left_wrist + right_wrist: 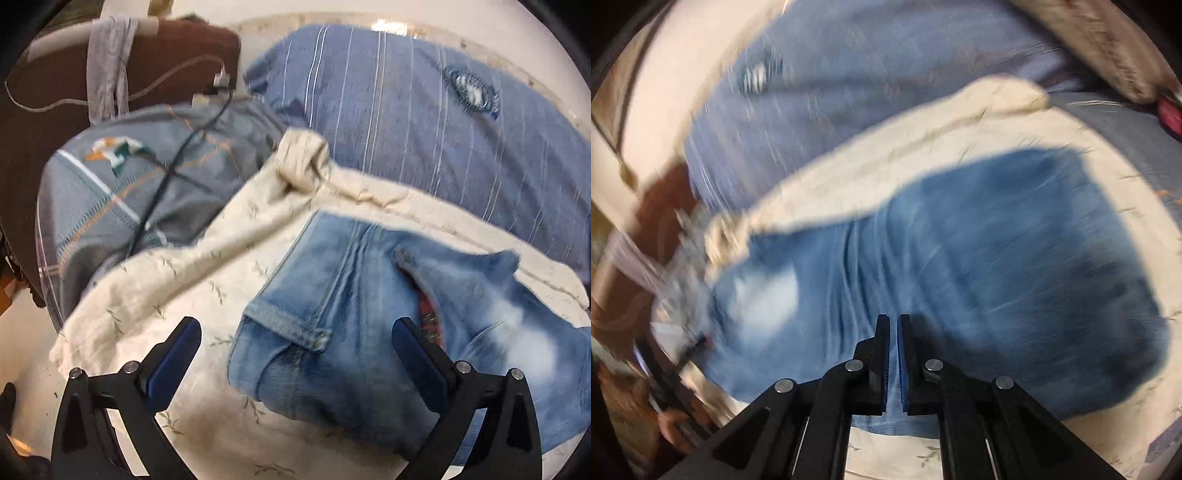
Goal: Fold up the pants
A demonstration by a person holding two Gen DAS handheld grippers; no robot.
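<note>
A pair of faded blue jeans [369, 314] lies folded on a cream leaf-print cloth [207, 258]. In the left wrist view a hem cuff [288, 326] sits at the near left of the pile, and a red lining shows in a gap. My left gripper [297, 334] is wide open just above the cuff end and holds nothing. In the blurred right wrist view the jeans [979, 266] fill the middle. My right gripper [893, 321] hovers over them with the jaws nearly together and nothing seen between them.
A blue striped pillow [424, 122] lies behind the jeans. A grey patterned pillow [140, 184] with a black cable [173, 155] across it lies at the left. A brown headboard [166, 66] with a grey garment draped on it stands at the back left.
</note>
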